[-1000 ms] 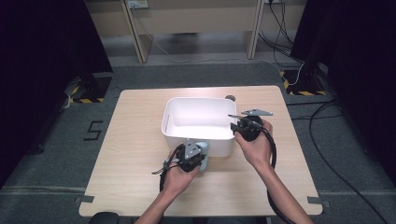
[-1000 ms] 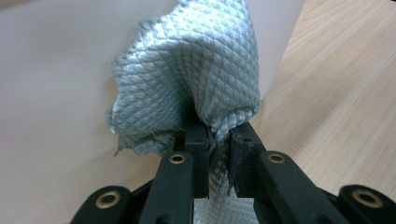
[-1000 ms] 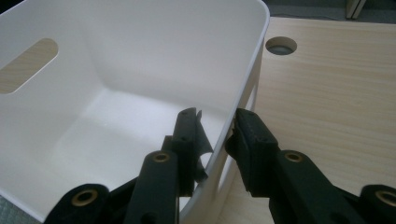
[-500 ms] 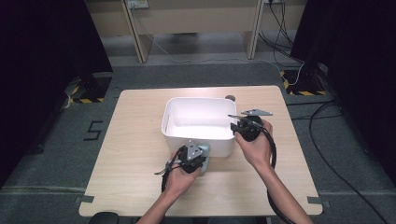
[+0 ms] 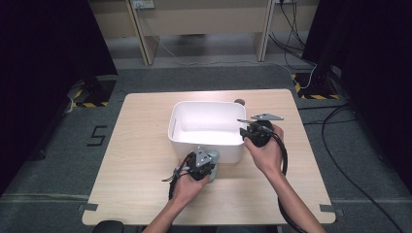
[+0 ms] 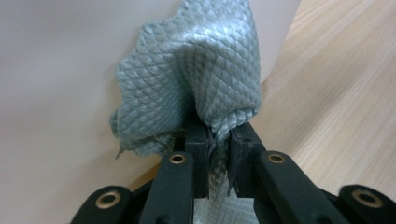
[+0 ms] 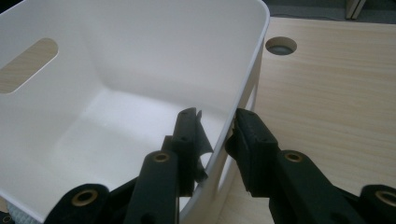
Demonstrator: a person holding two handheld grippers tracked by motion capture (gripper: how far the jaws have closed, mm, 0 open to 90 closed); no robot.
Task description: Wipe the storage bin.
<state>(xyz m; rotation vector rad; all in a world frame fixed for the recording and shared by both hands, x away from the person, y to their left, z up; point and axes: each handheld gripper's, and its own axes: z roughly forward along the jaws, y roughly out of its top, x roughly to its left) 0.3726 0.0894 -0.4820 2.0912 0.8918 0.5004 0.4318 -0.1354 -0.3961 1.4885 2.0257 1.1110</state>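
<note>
Left gripper view: left gripper [image 6: 218,140] clenched on a grey-green quilted cloth [image 6: 196,84], pressed against the white bin's [image 5: 206,145] outer wall | right gripper [image 7: 215,133] pinching the bin's rim | wooden table [image 5: 141,145] underneath

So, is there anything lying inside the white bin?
No, the white bin shows a bare floor and walls in the right gripper view.

A pale blue-grey cloth [image 6: 196,79] with a diamond-quilted pattern, a plain white bin [image 5: 206,124], a light wood-grain table [image 5: 141,145].
</note>
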